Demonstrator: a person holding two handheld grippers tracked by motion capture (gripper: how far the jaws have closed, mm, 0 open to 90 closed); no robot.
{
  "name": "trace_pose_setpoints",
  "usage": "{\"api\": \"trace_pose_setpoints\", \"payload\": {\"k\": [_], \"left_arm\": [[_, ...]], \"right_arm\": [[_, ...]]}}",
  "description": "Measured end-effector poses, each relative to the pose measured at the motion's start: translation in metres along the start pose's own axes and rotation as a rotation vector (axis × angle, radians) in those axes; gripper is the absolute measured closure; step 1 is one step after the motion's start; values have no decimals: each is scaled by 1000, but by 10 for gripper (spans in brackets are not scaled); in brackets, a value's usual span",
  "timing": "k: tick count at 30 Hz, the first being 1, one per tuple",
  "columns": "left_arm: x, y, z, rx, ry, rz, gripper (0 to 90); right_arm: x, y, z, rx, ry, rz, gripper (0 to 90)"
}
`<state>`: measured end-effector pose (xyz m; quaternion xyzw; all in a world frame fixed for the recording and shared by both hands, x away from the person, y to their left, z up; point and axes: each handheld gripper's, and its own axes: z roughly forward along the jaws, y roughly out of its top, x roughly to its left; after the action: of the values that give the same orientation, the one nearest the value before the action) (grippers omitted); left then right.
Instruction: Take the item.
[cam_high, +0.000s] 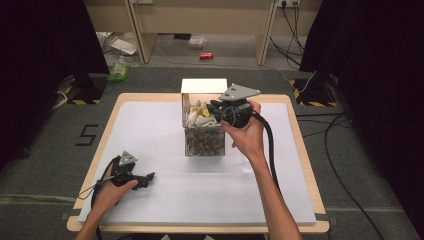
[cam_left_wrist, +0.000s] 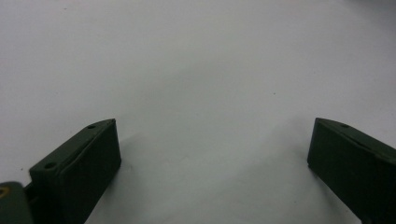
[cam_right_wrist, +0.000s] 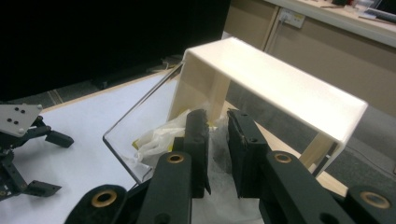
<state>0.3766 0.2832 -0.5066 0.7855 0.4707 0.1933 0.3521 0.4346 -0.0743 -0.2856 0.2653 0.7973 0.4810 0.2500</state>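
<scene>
I'm pinching a white crumpled wrapper (cam_right_wrist: 219, 154) with my right gripper (cam_high: 216, 111) over the clear box (cam_high: 204, 141).

The box is sitting near the table (cam_high: 150, 130)'s centre, toward twelve o'clock, packed with wrappers and scraps, its white lid (cam_right_wrist: 275, 88) standing open at the far side. My right jaws are closing tight on the thin white wrapper at the box's mouth. My left gripper (cam_high: 145, 179) is resting around seven o'clock on the white table, well apart from the box, jaws spread wide with nothing between them.
</scene>
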Motion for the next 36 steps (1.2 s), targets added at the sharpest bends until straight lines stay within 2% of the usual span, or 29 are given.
{"api": "trace_pose_setpoints", "payload": {"k": [5,19,24,27,28,33,35,36], "left_arm": [[0,0,0,1,1,1,18],[0,0,0,1,1,1,18],[0,0,0,1,1,0,18],[0,0,0,0,1,0,18],[0,0,0,0,2,0,18],[0,0,0,1,1,0,18],[0,0,0,1,1,0,18],[0,0,0,0,2,0,18]], "right_arm": [[-2,6,-7,-22,-4,1,788],[-10,7,-30,-52,-35,4,786],[-16,1,-45,-67,-53,10,786],[-24,-6,-61,-84,-69,28,786],[-24,-6,-61,-84,-69,28,786],[-34,-18,-84,-88,-111,42,786],[-35,-20,-86,-87,-114,45,786],[-37,-26,-91,-85,-126,49,786]]}}
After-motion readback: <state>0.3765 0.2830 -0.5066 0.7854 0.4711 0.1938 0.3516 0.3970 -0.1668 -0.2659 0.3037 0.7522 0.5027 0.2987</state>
